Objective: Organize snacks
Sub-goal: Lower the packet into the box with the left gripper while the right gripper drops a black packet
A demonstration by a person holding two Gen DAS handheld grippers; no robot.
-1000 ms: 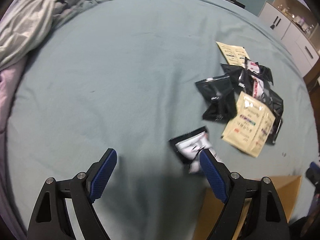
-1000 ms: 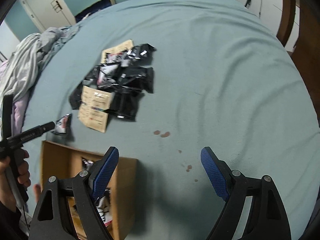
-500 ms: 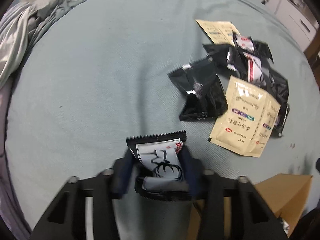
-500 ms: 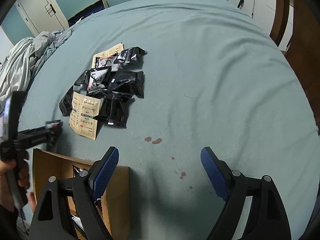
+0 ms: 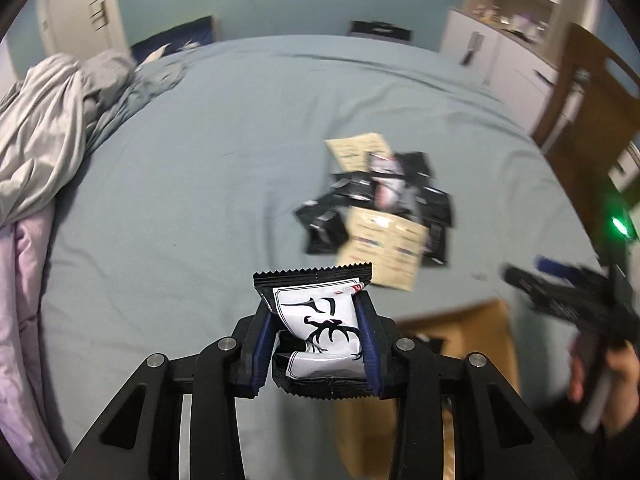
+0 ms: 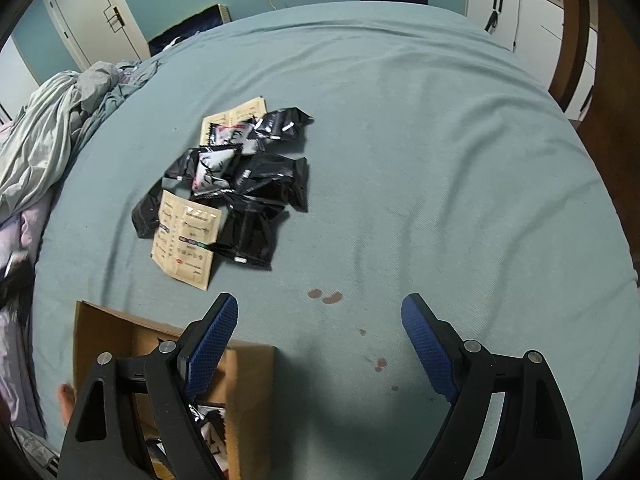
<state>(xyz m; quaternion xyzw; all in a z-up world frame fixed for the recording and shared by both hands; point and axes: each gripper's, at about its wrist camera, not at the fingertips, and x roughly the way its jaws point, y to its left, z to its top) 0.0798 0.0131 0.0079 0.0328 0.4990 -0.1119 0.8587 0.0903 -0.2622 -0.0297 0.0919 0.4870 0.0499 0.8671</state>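
Crinkled black-and-white foil packet (image 5: 320,320) pinched between closing left gripper (image 5: 316,340) pads, serrated edge jutting beyond fingertips. Right gripper (image 6: 320,344) spread wide, empty, above cardboard box (image 6: 248,372); glossy pile (image 6: 240,188) beyond fingers.

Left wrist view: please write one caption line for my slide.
Left gripper closing on a black-and-white snack packet above the bed.

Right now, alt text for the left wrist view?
The left gripper, jaws closing, pinches a black-and-white snack packet above a blue-grey bed. Beyond it lies a blurred pile of black and tan packets; a cardboard box sits lower right, with the right gripper held at the right edge.
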